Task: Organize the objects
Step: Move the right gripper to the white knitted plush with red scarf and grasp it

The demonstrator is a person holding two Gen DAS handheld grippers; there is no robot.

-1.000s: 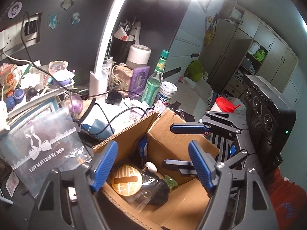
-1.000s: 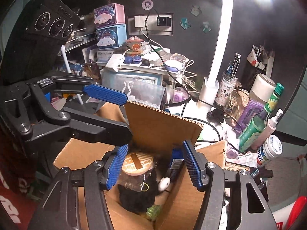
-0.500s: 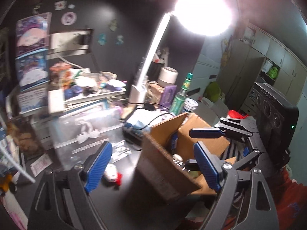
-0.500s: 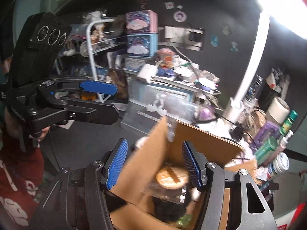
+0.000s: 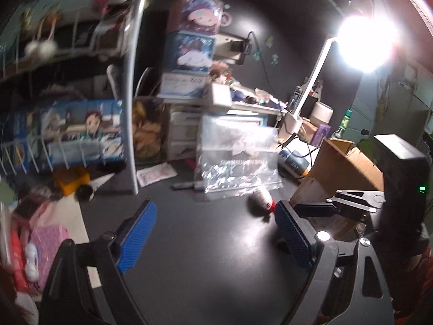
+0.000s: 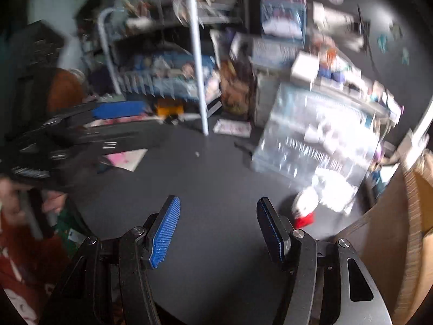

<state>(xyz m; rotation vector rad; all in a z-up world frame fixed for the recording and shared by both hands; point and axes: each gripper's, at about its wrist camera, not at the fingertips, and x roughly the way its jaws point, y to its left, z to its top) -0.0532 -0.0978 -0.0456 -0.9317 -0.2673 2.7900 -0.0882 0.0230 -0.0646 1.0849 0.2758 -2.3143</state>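
Note:
My left gripper (image 5: 213, 233) is open and empty above the dark tabletop (image 5: 205, 257). My right gripper (image 6: 217, 227) is open and empty too, over the same tabletop (image 6: 216, 173). A small white and red toy (image 5: 261, 203) lies on the table just left of the cardboard box (image 5: 338, 168); it also shows in the right wrist view (image 6: 304, 205), right of my right gripper. The box (image 6: 397, 246) stands at the right edge. The right gripper shows in the left wrist view (image 5: 333, 208) in front of the box; the left gripper shows in the right wrist view (image 6: 119, 109) at the left.
A clear plastic bag (image 5: 238, 159) lies behind the toy, also in the right wrist view (image 6: 319, 140). A white wire rack (image 5: 130, 108) with boxes stands at the left, stacked storage boxes (image 5: 189, 51) behind. A desk lamp (image 5: 362, 40) glares at the right. Pink items (image 5: 46, 238) lie at the left edge.
Both grippers have swung left, away from above the cardboard box, and now face the open tabletop. The box has gone to the right edge of both views. Both frames are motion-blurred.

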